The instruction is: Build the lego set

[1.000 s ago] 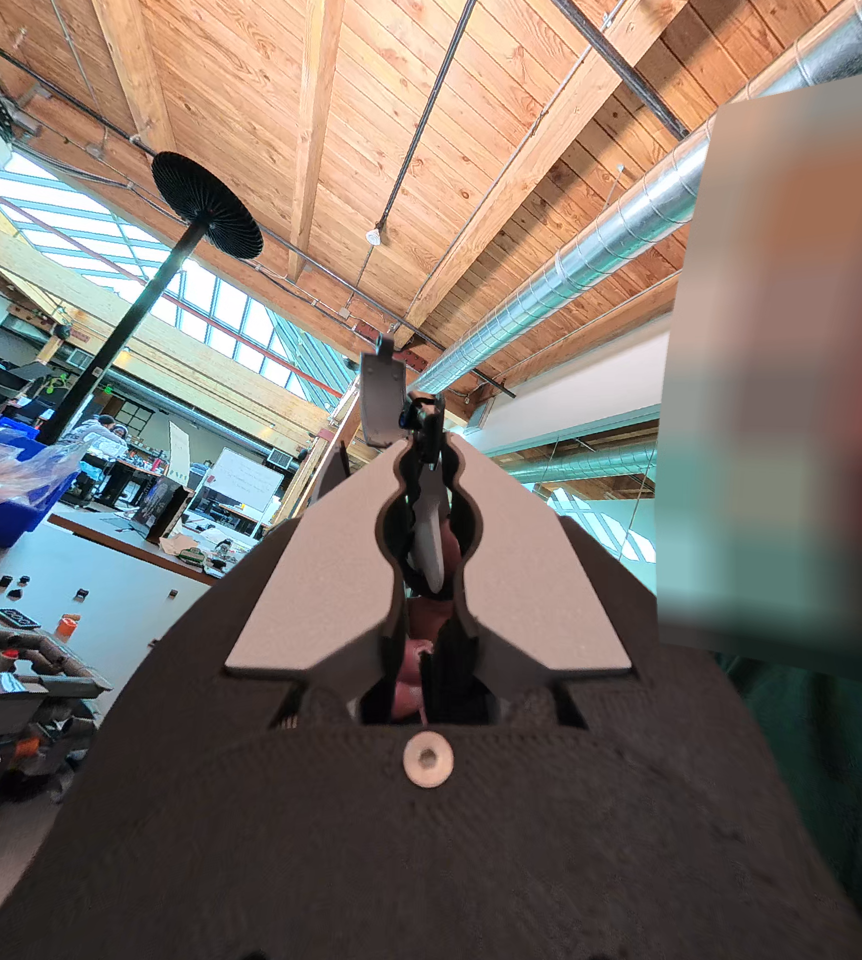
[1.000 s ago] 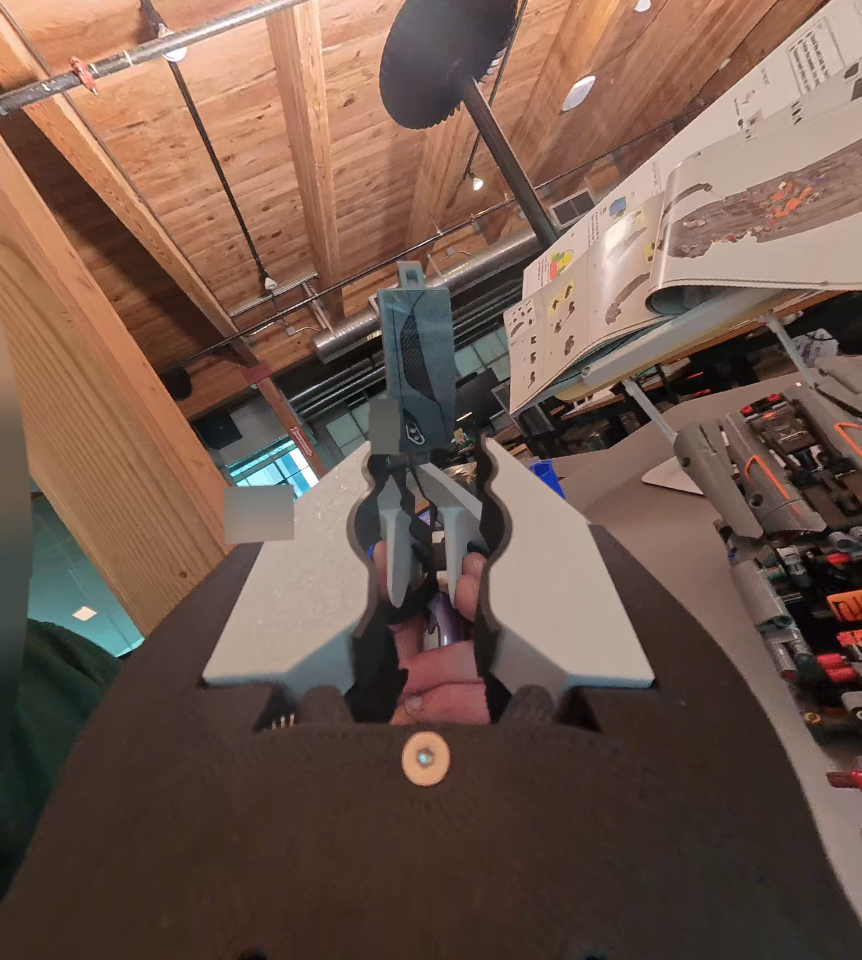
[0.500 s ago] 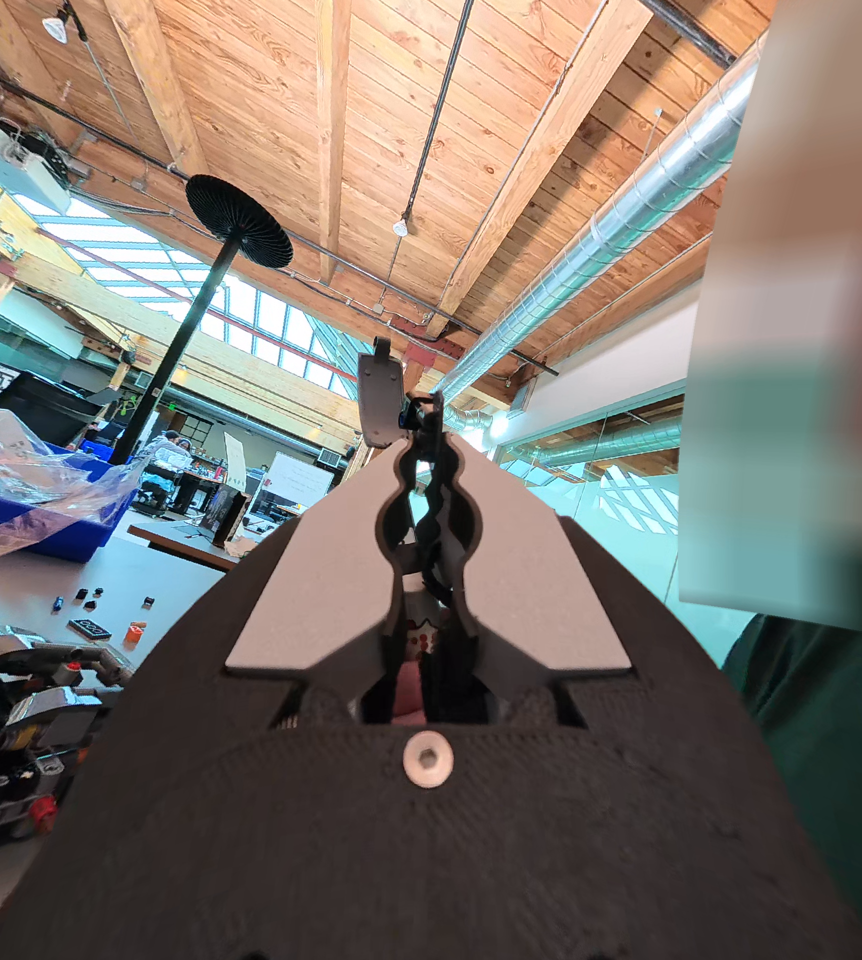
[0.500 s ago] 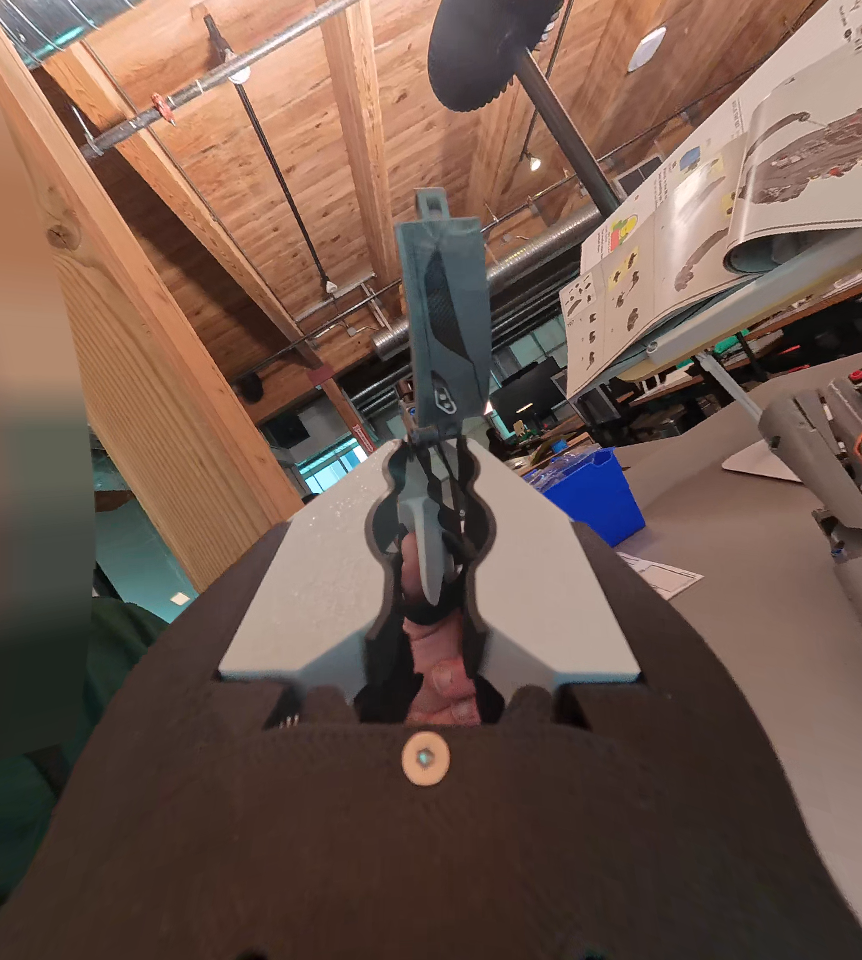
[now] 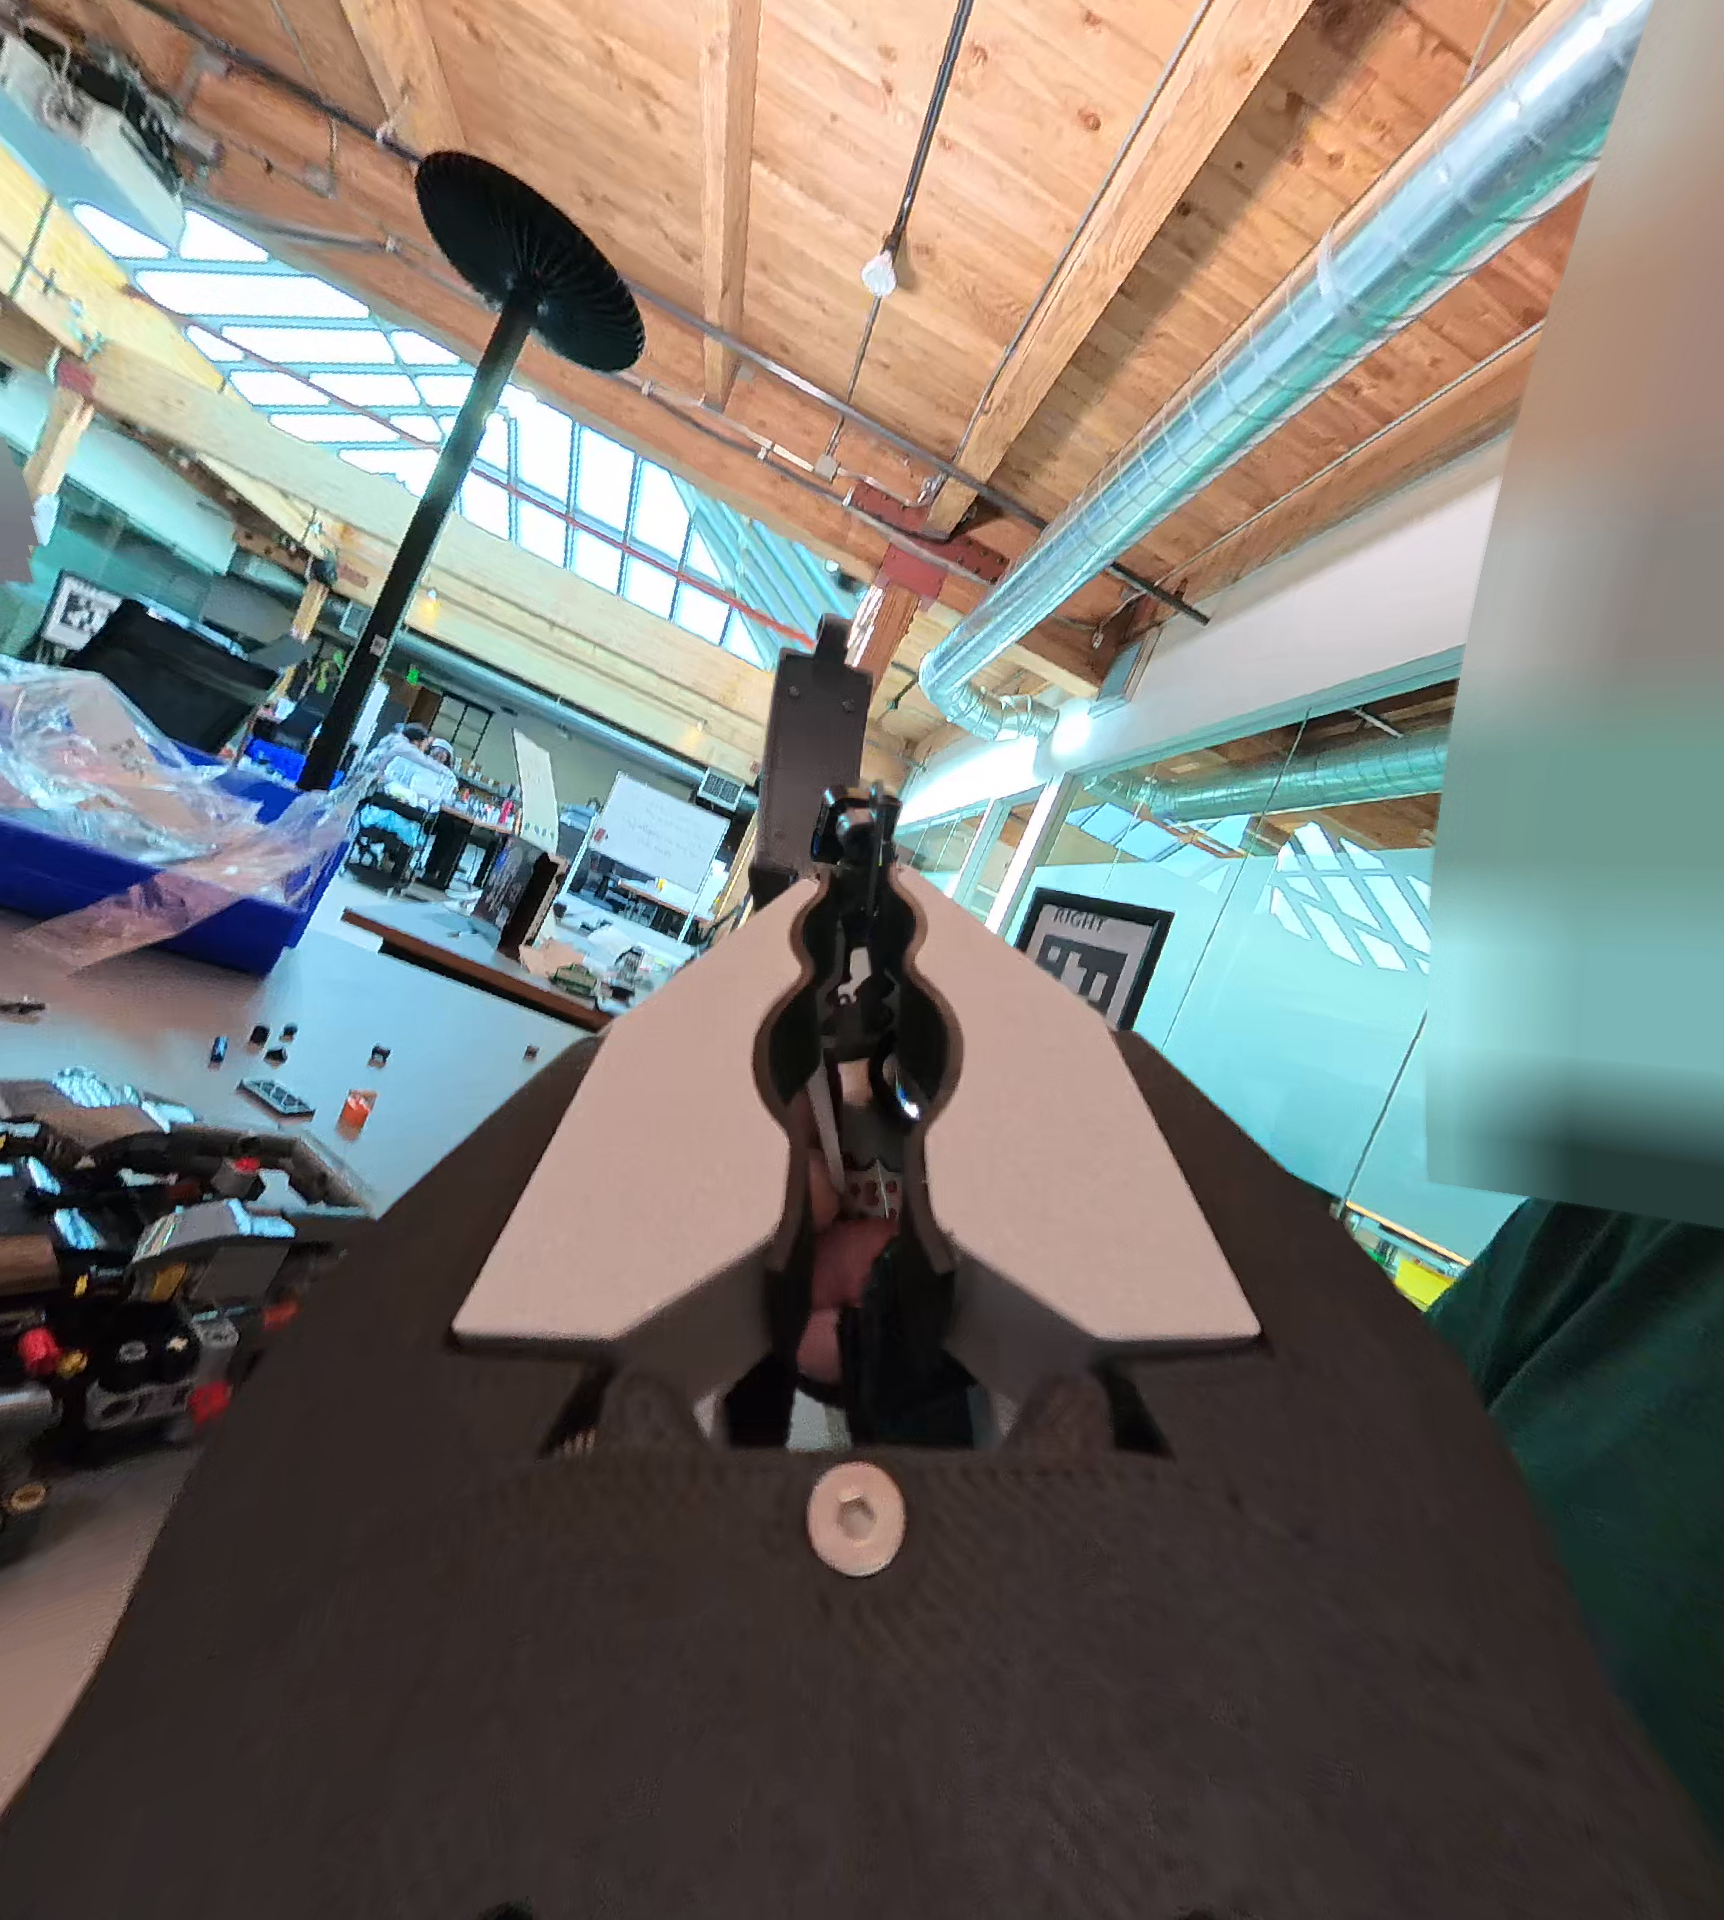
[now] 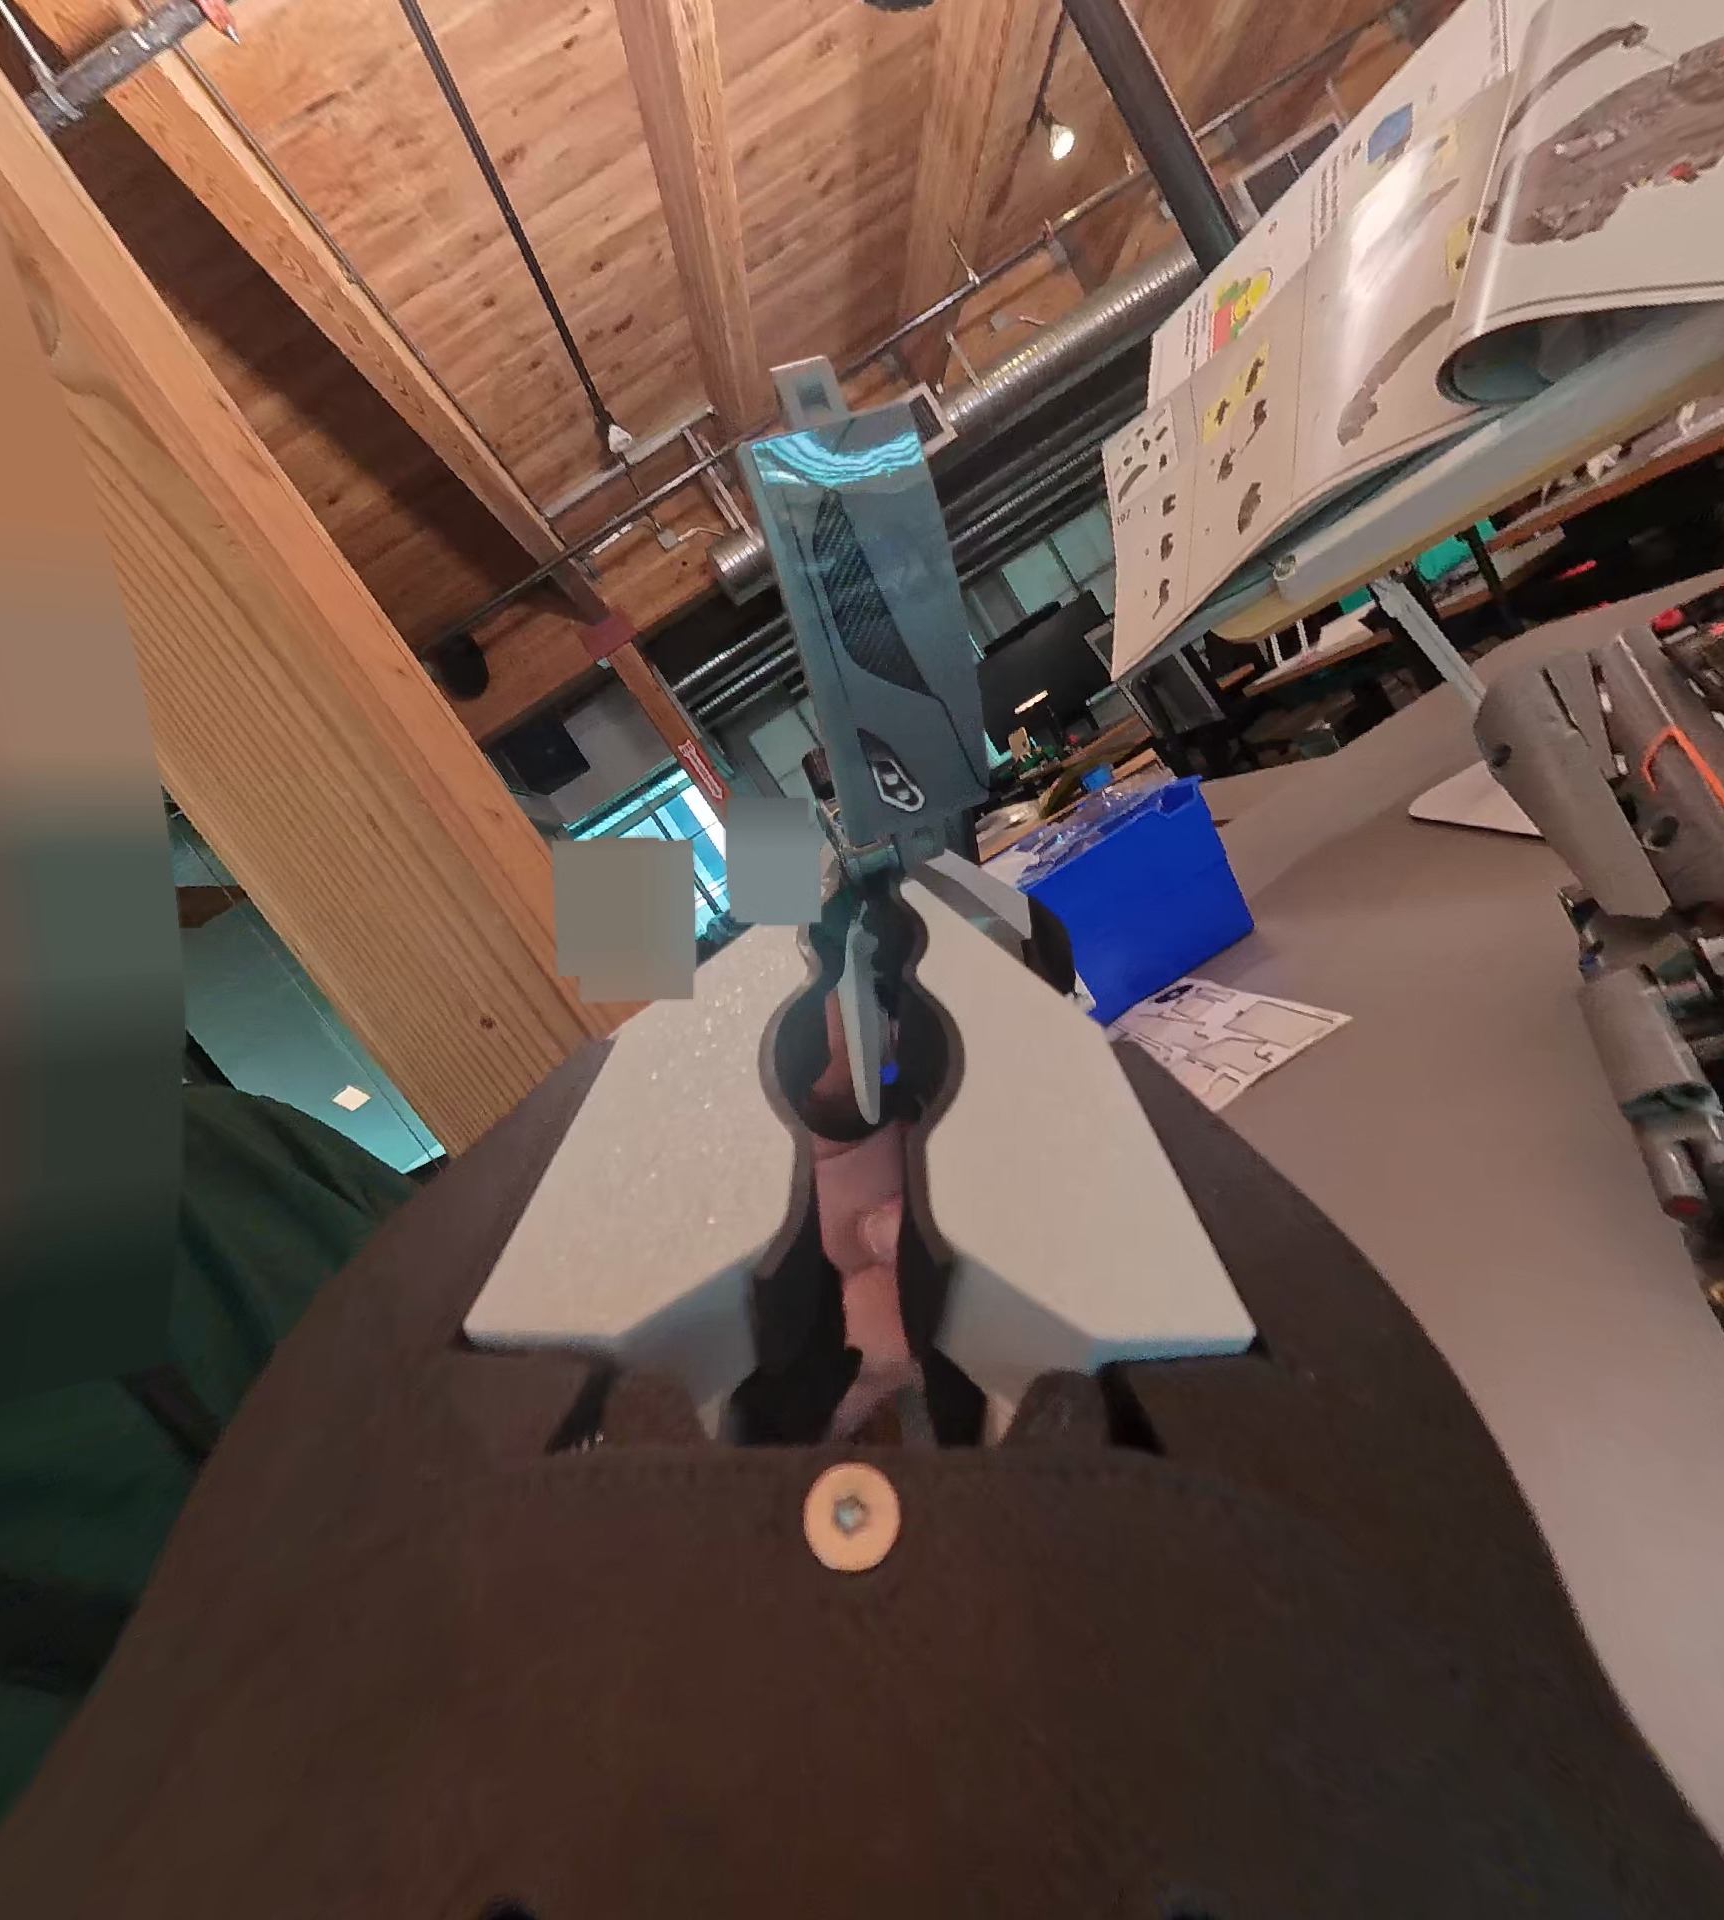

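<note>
**Both grippers raised, pinching one grey panel piece**

The left gripper [image 5: 856,894] and the right gripper [image 6: 863,914] both point up toward the wooden ceiling, each pressed together on the base of the same grey panel piece [image 6: 863,634], which stands upright above the tips. In the left wrist view that piece [image 5: 811,769] shows only its plain dark back and a small black connector at the tips; the right wrist view shows its glossy face with a dark patterned stripe.

Only the left wrist view shows the loose small parts [image 5: 266,1049] scattered on the counter [image 5: 162,997], a blue bin [image 5: 89,883] stuffed with clear plastic wrap, and one end of the half-built model [image 5: 58,1278]. Only the right wrist view shows the open instruction booklet [image 6: 1460,260] on its stand, another blue bin [image 6: 1138,904], a printed sheet [image 6: 1232,1039] beside it, and the model's [image 6: 1710,935] grey and orange side. A green sleeve [image 5: 1647,1507] edges both views.
</note>
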`<state>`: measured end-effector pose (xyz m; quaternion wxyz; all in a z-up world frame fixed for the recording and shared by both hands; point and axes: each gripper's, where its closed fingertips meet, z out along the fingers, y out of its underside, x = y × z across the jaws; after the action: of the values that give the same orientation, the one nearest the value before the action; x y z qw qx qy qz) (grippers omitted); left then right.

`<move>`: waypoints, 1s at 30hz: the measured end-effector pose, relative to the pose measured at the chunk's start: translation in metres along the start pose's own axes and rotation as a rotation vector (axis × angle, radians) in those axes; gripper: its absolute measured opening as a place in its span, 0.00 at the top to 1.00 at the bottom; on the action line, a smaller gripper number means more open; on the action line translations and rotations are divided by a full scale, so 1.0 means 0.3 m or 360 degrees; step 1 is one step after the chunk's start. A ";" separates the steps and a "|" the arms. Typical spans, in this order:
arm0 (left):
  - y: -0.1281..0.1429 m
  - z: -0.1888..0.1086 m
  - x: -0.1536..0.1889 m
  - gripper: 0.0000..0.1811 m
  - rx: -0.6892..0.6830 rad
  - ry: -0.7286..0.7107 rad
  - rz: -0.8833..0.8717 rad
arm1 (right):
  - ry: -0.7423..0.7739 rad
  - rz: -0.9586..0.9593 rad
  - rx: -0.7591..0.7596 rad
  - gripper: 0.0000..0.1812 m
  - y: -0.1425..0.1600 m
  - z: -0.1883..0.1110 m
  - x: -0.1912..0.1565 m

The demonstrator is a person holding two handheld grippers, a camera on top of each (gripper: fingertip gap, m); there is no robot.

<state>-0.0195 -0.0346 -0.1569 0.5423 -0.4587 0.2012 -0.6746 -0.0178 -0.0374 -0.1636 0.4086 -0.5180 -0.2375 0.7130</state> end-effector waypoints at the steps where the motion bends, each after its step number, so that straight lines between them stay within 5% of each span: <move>1: 0.011 -0.001 -0.004 0.98 -0.0033 -0.0013 -0.0014 | 0.0014 0.0009 -0.0024 0.98 0.007 -0.010 0.006; 14: 0.116 -0.005 -0.020 0.97 -0.0395 -0.0095 -0.0015 | 0.0193 -0.0039 -0.0360 0.98 0.081 -0.108 0.039; 30: 0.173 0.001 -0.033 0.98 -0.0563 -0.0113 0.0012 | 0.0295 -0.0099 -0.0480 0.99 0.113 -0.164 0.057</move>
<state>0.0093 -0.0428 -0.2006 0.4625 -0.5696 0.2993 -0.6100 0.0144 -0.0461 -0.2162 0.3682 -0.6292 -0.3189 0.6056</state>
